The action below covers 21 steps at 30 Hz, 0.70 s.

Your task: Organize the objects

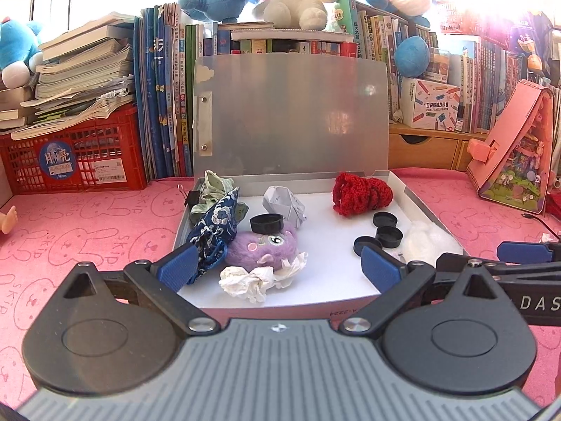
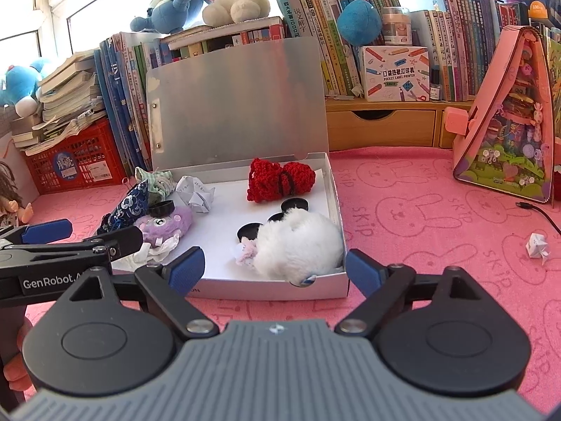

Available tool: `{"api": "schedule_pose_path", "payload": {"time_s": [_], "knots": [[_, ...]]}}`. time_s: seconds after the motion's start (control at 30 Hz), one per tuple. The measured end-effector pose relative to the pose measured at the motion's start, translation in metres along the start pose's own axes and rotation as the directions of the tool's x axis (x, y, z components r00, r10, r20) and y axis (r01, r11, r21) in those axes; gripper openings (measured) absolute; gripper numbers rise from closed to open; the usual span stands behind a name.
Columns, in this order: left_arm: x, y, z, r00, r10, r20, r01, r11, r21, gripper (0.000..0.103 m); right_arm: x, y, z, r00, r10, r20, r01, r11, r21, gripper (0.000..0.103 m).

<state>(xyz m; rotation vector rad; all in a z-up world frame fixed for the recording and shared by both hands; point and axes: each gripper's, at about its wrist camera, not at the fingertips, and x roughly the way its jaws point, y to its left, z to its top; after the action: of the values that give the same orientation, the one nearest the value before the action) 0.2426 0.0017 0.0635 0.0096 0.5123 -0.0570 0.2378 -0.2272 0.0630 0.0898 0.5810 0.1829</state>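
Sitting on the pink surface (image 2: 420, 189), one open white box (image 2: 336, 189) holds four black caps (image 1: 267, 223), one red knit piece (image 1: 361, 193), one purple fuzzy toy (image 1: 263, 247), one white fluffy toy (image 2: 298, 245) at 4 o'clock and two crumpled paper balls (image 1: 284, 205). Left hand-held gripper (image 1: 280, 263) and right hand-held gripper (image 2: 275, 270) both gape wide, holding nothing.

"POCKET LABEL PRINTER" is printed on the white carton (image 2: 395, 73) on the shelf. "SKIP" is repeated across the pink bench cover (image 2: 420, 210). "GenRobot" is read on the left tool (image 2: 52, 282).
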Motion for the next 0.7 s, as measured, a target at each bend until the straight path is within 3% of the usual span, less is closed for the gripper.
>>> {"api": "schedule_pose_path", "payload": {"time_s": [0.5,0.7], "knots": [[-0.029,0.006,-0.059,0.996,0.035,-0.079,-0.037,0.999,-0.031,0.101,-0.018,0.004,-0.051,0.998,0.020,-0.065,-0.021,1.000,-0.003,0.096],[-0.036,0.007,-0.080,0.992,0.051,-0.117,-0.053,0.999,-0.014,0.101,-0.019,0.010,-0.075,0.995,-0.025,-0.098,0.019,0.998,-0.064,0.099]]}}
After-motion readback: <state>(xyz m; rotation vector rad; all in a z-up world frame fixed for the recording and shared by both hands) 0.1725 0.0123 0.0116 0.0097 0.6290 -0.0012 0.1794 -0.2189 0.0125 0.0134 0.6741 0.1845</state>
